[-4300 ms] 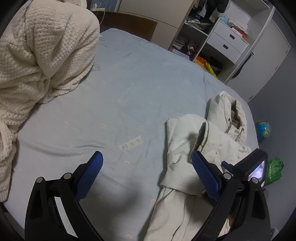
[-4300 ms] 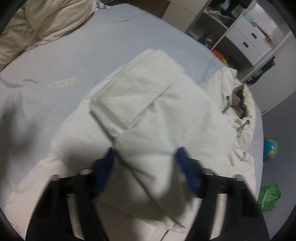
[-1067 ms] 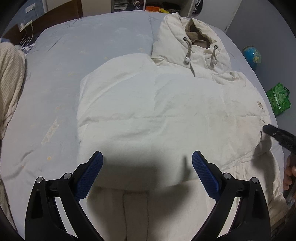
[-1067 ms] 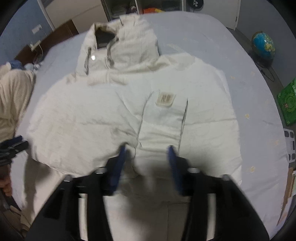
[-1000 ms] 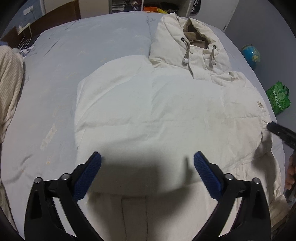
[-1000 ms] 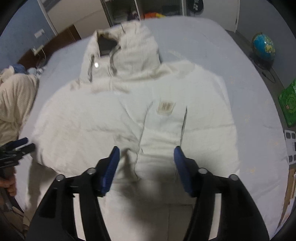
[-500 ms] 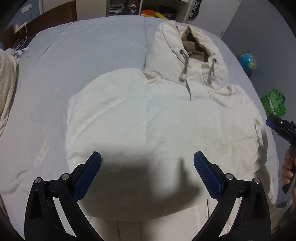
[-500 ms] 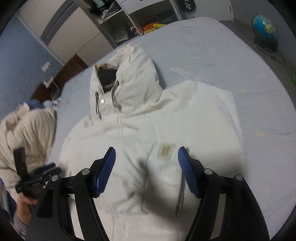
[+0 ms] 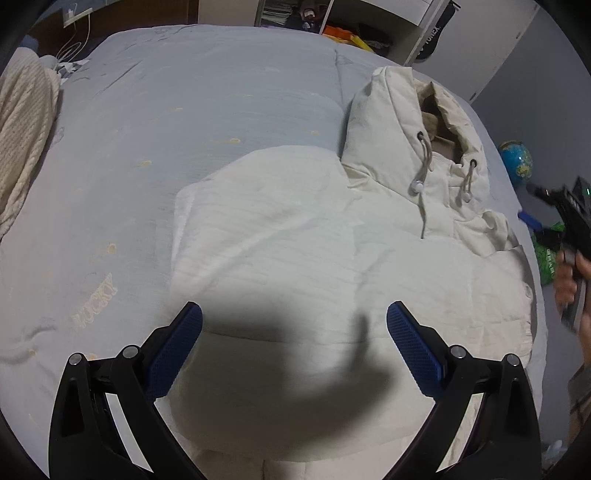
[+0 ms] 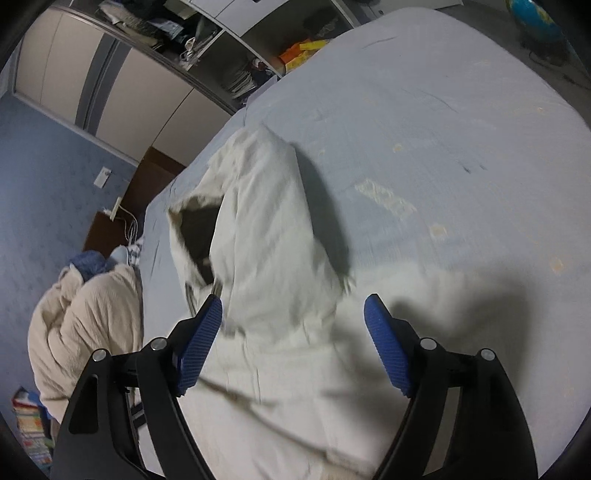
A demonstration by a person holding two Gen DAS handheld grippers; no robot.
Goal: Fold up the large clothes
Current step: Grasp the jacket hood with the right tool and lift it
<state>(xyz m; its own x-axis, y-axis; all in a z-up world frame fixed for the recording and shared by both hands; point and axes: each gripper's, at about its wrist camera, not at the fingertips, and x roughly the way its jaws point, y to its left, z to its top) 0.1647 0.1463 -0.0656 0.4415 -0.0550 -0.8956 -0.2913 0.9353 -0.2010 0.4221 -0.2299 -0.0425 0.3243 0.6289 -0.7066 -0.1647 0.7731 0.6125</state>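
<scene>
A cream hooded jacket (image 9: 332, 258) lies flat on the light blue bed (image 9: 184, 110), sleeves folded in, hood (image 9: 406, 125) at the far right with two drawcords. My left gripper (image 9: 294, 339) is open and empty, hovering above the jacket's lower body. My right gripper (image 10: 293, 332) is open and empty, hovering over the base of the hood (image 10: 258, 221). The right gripper also shows in the left wrist view (image 9: 565, 221), held in a hand at the right edge of the bed.
A cream knitted blanket (image 9: 22, 125) is bunched at the bed's left side; it also shows in the right wrist view (image 10: 88, 317). Open shelves and white cabinets (image 10: 184, 33) stand behind the bed. A globe (image 9: 517, 166) and a green bag (image 9: 546, 254) sit on the floor.
Both grippers moved up along the jacket toward the hood. The right gripper swung from the chest patch to the hood and opened wider. Both stay empty.
</scene>
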